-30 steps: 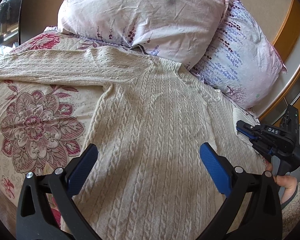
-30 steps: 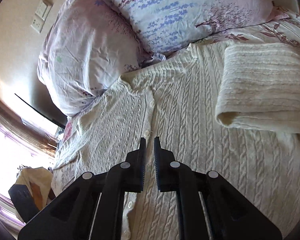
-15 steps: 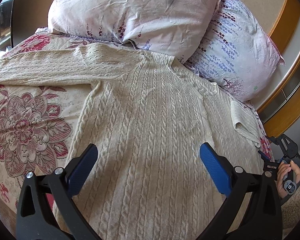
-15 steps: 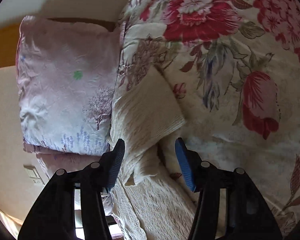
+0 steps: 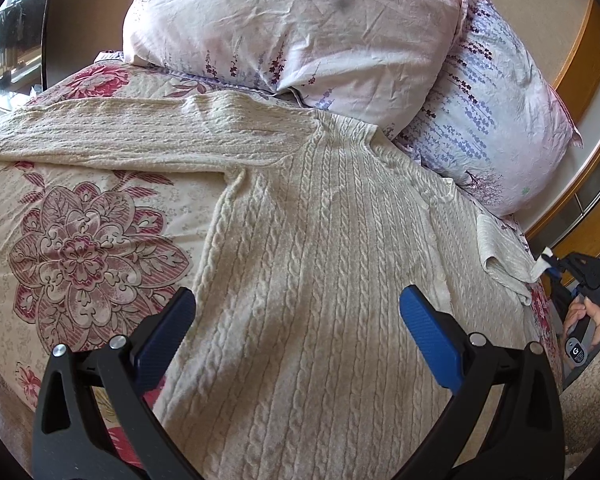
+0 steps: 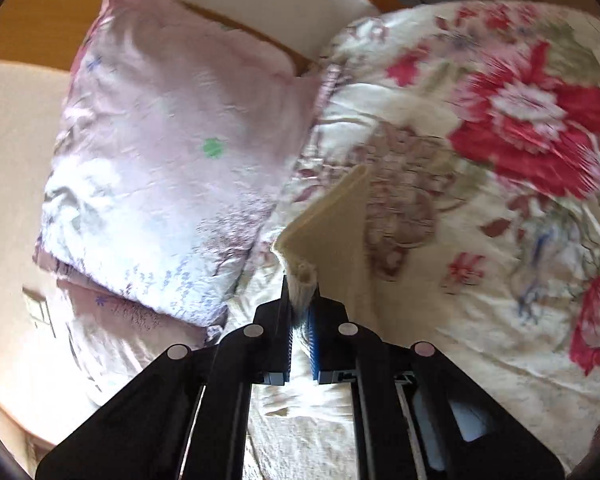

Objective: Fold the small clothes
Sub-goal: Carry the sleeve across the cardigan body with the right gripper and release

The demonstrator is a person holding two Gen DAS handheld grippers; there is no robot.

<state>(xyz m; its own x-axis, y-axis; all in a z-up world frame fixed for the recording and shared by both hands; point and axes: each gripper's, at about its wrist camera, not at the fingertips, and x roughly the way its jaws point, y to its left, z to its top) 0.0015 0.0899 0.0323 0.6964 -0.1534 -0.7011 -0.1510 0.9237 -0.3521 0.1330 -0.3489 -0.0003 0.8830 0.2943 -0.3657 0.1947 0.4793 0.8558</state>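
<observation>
Cream cable-knit cardigan [image 5: 324, 280] flat on floral bed [image 5: 80, 240], pillows [image 5: 300, 28] at head edge. Left tool [image 5: 296, 334] spread; right tool [image 6: 300, 312] pinching sleeve cuff [image 6: 302, 276].

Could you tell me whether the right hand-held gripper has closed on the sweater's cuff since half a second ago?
Yes. The right hand-held gripper, previously open around the cuff, is now shut on it, beside the pink pillow.

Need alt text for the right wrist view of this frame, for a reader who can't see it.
The right gripper is shut on the cuff of a cream knit sleeve, which stretches away over a floral bedspread. A pale pink pillow lies to the left against a wooden headboard. The image is slightly motion-blurred.
</observation>
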